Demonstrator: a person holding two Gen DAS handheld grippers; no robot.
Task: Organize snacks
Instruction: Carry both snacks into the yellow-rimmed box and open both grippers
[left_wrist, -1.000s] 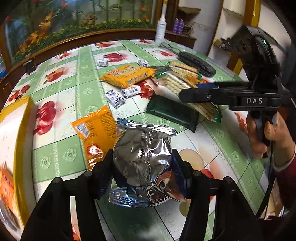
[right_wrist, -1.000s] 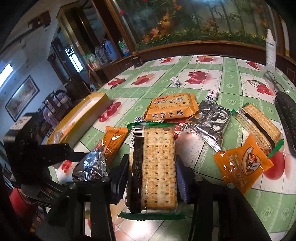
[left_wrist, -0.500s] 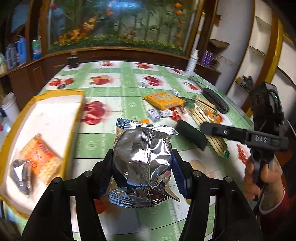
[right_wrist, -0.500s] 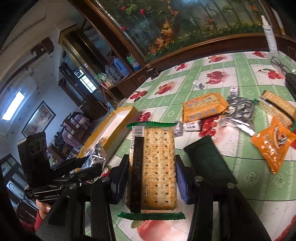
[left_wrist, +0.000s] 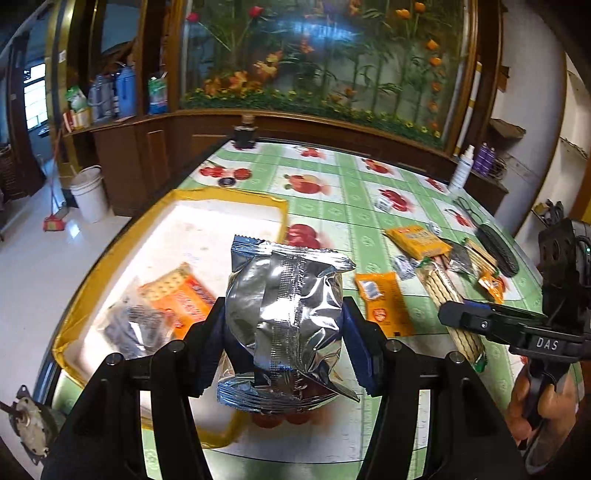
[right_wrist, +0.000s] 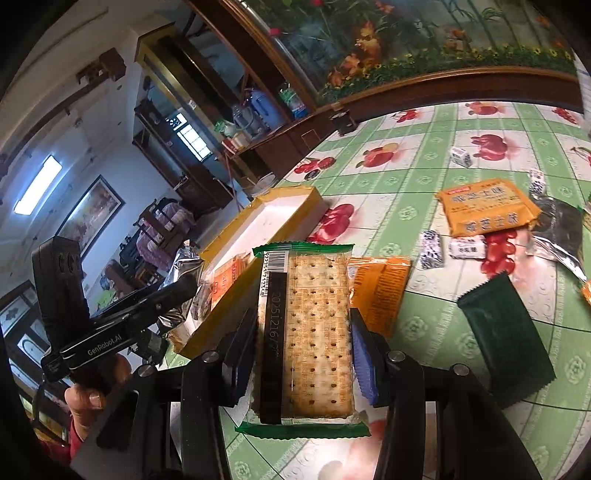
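Left tongs (left_wrist: 284, 332) pinch the foil bag (left_wrist: 286, 314) mid-frame above the tray (left_wrist: 92, 273), light, crinkly, slippery; right tongs (right_wrist: 303, 354) clamp the cracker pack (right_wrist: 314, 332) by its long edges, stiff yet brittle, lower centre over the bench (right_wrist: 424, 184)

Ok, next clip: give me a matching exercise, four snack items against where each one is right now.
Items:
1. silver packet
2. cracker pack
3. dark green packet
4. orange cracker packet

Places:
A. lying in the yellow box
B. held in the right gripper
C. lying loose on the tablecloth
D. held in the left gripper

Pairs: 1-D, 2-B, 3-C, 4-A
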